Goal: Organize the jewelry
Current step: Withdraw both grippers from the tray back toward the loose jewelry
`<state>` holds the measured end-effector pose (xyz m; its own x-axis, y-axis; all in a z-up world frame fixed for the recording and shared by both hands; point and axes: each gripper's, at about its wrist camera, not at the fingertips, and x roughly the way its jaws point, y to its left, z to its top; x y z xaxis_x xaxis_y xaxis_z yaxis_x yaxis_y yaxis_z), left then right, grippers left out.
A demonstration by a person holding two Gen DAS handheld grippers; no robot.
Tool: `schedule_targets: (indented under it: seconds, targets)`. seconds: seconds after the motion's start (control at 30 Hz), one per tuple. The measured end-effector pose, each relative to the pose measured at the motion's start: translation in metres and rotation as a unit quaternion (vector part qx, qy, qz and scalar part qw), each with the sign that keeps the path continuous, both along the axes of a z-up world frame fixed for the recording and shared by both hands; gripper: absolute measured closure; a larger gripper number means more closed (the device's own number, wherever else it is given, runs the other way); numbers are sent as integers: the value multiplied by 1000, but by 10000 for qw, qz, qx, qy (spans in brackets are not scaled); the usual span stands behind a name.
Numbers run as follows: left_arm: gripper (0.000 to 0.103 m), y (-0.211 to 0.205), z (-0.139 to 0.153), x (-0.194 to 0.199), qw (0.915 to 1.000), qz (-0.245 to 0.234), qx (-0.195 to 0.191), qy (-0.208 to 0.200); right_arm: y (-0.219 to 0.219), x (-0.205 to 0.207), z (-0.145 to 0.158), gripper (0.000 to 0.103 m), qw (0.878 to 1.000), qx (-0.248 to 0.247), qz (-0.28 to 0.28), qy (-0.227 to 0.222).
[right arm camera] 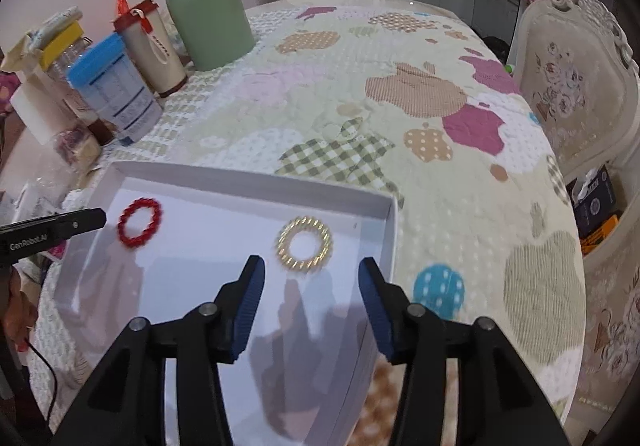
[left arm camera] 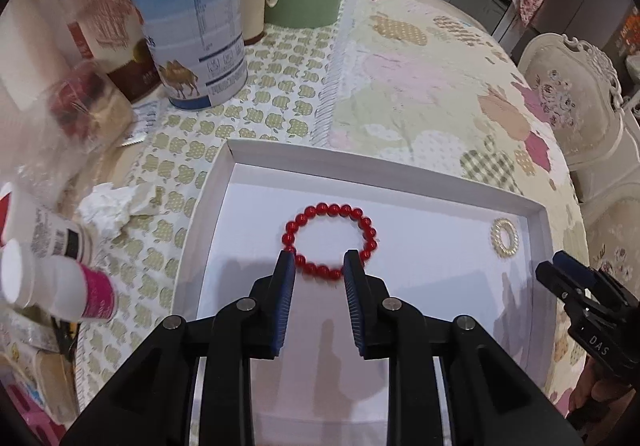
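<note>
One crumpled tissue [left arm camera: 107, 206], left-wrist-only.

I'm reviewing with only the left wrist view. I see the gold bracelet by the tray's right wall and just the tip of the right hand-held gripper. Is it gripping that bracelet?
Observer: No. The right hand-held gripper is open. The gold bracelet lies flat on the tray, its near edge between the pads, and neither pad touches it.
Operator: Any jewelry on the cloth right of the tray?
Observer: None shows. There is only patterned tablecloth out to the table's edge.
Operator: Anything by the chair on that side?
Observer: A dark box with orange on it sits low beside the chair.
</note>
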<state>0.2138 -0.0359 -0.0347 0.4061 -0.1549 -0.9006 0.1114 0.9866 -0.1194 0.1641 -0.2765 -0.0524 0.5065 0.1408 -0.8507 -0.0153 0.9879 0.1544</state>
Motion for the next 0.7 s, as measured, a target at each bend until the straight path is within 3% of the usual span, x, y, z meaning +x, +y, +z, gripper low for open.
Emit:
schedule_targets:
  seconds: [0.7]
  targets:
    - [87, 29, 54, -121, 9953, 168, 366, -881, 44, -93, 45, 42, 9994, 76, 184, -288]
